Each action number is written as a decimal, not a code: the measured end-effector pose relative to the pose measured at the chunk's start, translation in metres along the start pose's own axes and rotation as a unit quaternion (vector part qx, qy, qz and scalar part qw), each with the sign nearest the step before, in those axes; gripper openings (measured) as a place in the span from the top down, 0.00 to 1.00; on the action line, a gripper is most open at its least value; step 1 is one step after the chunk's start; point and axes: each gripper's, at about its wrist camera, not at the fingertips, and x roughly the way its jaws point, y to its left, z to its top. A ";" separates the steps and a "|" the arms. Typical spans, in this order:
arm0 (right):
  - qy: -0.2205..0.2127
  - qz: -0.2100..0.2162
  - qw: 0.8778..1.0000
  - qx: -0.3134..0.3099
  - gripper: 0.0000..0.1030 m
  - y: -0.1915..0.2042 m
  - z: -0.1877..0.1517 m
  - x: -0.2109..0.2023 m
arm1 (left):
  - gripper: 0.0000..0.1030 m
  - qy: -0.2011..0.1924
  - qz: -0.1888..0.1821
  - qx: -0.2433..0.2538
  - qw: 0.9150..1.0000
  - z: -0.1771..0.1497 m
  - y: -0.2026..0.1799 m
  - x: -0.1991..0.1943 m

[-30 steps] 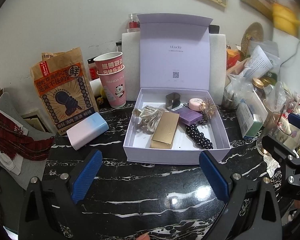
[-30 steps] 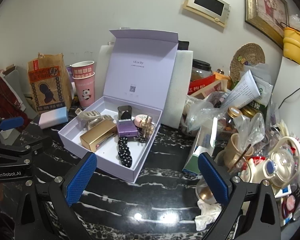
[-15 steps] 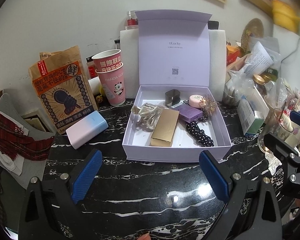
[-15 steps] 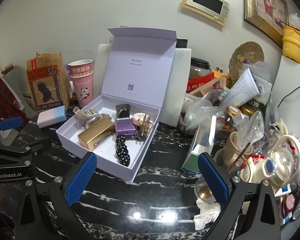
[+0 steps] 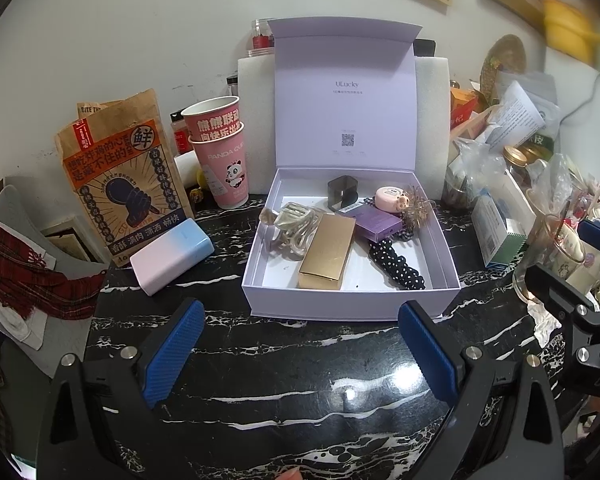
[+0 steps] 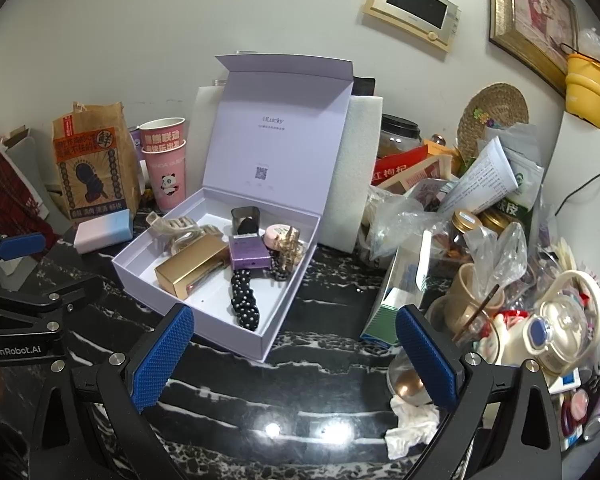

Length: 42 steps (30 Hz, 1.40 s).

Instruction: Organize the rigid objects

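From the left wrist view, the lavender gift box (image 5: 350, 304) sits dead ahead of our left gripper (image 5: 300, 350), lid propped up against the wall, on the black marble counter (image 5: 280, 380). The one rigid thing outside it is the pink-and-blue power bank (image 5: 172, 256), lying ahead and to the left, just beside the box's left wall but not touching it. Its long axis runs diagonally, near-left corner toward far-right, so we'd guess a bit of wrist twist is needed to pinch it across the short side. Inside the box the gold box (image 5: 327, 252) lies lengthwise front to back, next to a clear hair claw (image 5: 294, 226), a purple box (image 5: 376, 226) and a polka-dot scrunchie (image 5: 396, 264). Our left jaws are spread wide, nothing between them, not touching anything. The right gripper (image 5: 580, 280) pokes in at the right edge.

From the right wrist view, the gift box (image 6: 220, 332) is ahead and to the left of our right gripper (image 6: 294, 354), and the power bank (image 6: 104, 230) is way off on the far side of the box, past the left gripper (image 6: 24, 268). So we reckon the left hand is clearly the nearer one for it. Right jaws are also fully apart and holding nothing, hovering over bare counter with the messy pile of jars and bags on the right.
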 end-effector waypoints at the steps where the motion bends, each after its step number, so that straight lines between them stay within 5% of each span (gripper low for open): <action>1: 0.000 0.000 1.000 0.000 0.01 0.000 0.000 0.000 | 0.04 0.001 -0.001 0.000 1.000 0.000 0.000 0.000; 42: 0.007 -0.006 1.000 -0.008 0.01 0.000 -0.001 0.004 | 0.04 0.007 0.001 0.013 1.000 -0.001 -0.004 -0.001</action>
